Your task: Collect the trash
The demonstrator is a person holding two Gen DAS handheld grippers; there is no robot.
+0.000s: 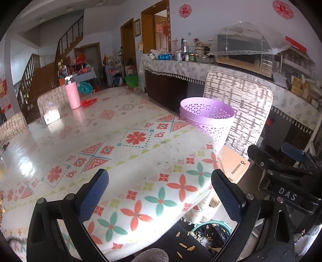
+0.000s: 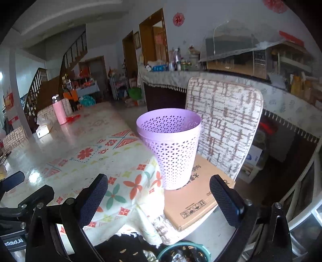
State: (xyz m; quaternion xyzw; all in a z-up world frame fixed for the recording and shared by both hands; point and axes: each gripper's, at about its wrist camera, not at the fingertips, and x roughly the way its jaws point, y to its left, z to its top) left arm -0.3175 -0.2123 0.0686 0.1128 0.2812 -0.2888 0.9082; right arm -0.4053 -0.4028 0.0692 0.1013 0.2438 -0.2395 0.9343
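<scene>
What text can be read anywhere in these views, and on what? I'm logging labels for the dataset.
"YIBASHOU": side of the cardboard box on the chair.
"DAS": black plate on the right tongs' body, seen from the left wrist.
"...Robot.AI": label on the left tongs' body, seen from the right wrist; its start is cut off.
Printed characters on the box top: blurred.
Red wall decorations, counter bottles: unreadable.
</scene>
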